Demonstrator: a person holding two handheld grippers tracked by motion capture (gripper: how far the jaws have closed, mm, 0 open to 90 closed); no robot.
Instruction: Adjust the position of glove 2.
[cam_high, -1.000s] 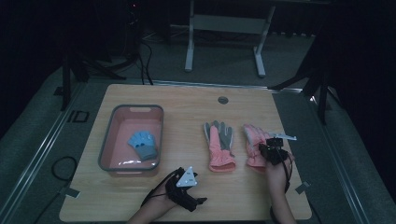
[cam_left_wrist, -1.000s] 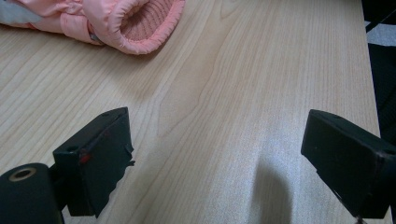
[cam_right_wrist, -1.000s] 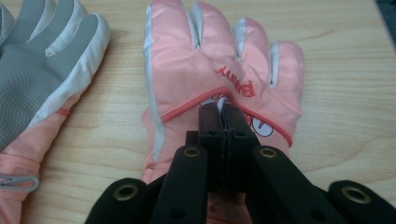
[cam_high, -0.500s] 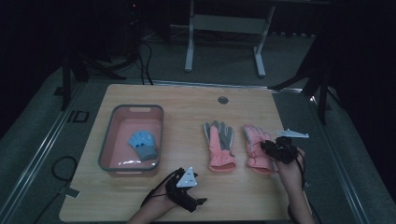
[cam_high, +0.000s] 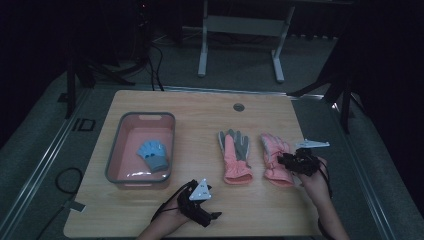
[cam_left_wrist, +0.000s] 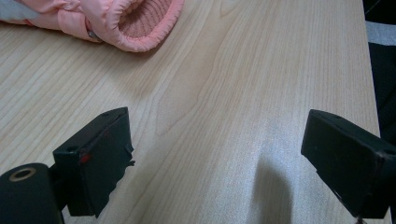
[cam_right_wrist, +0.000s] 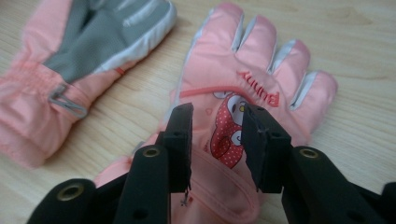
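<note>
Bare table (cam_high: 200, 107) lies open between the pink basin (cam_high: 114, 165) and two gloves (cam_high: 235, 155).

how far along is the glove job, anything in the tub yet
Apparently done: a blue glove lies in the pink tub. In hand: the right gripper hangs over the right pink glove, jaws apart, nothing gripped. Left: both pink gloves, including the palm-up glove, lie on the table; the left gripper is open.
</note>
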